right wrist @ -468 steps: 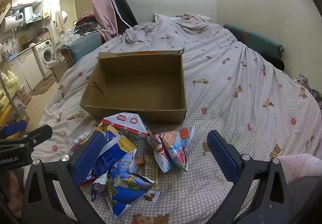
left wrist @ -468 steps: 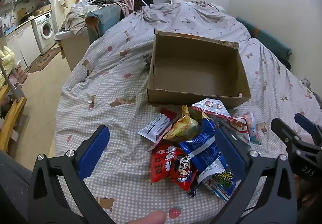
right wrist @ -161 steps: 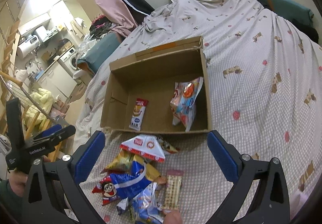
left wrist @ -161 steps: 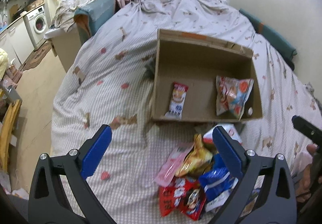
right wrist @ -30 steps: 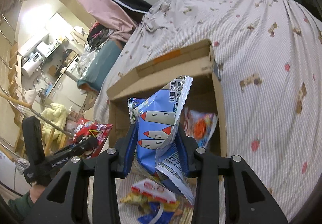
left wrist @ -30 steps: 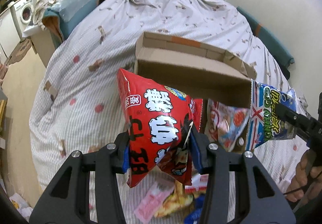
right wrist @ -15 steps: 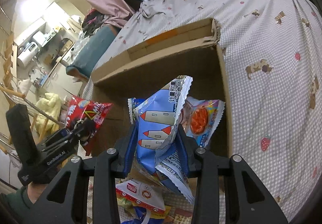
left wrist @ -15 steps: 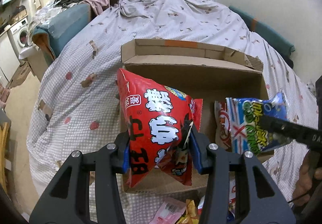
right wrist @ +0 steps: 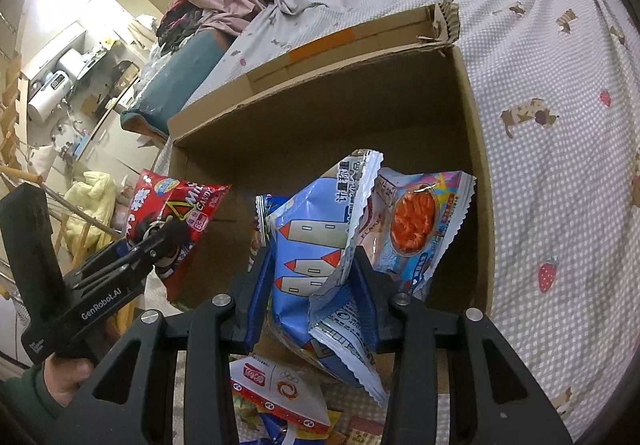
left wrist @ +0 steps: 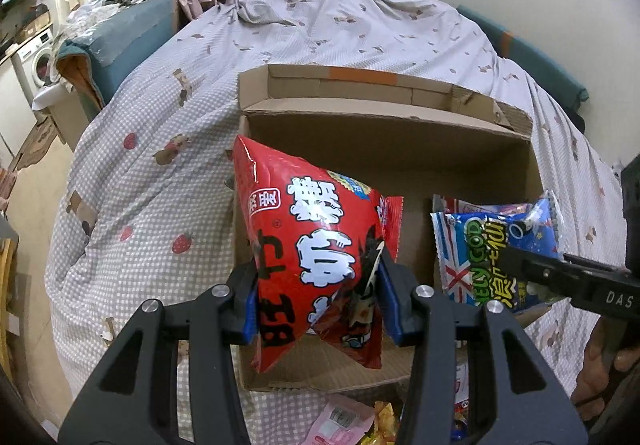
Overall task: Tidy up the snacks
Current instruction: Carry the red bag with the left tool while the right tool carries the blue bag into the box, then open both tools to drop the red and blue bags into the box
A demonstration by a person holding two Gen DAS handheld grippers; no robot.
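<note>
Both bags hang over the open cardboard box (left wrist: 384, 133) on the bed, box floor directly below. Left tool (left wrist: 318, 299) grips red snack bag (left wrist: 316, 257), long axis upright. Right tool (right wrist: 310, 295), jaws opening, pads touching blue bag (right wrist: 320, 245). Readable: "CANDY", "GenRobot.AI", "DAS".

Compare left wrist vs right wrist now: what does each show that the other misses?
Left wrist only: the washing machine and a pink packet on the bed in front of the box.
Right wrist only: the white triangular packet below the box's front edge.
Both: the box, the red bag clamped in the left claw, and the blue bag between the right claw's pads, whose jaws are opening.
</note>
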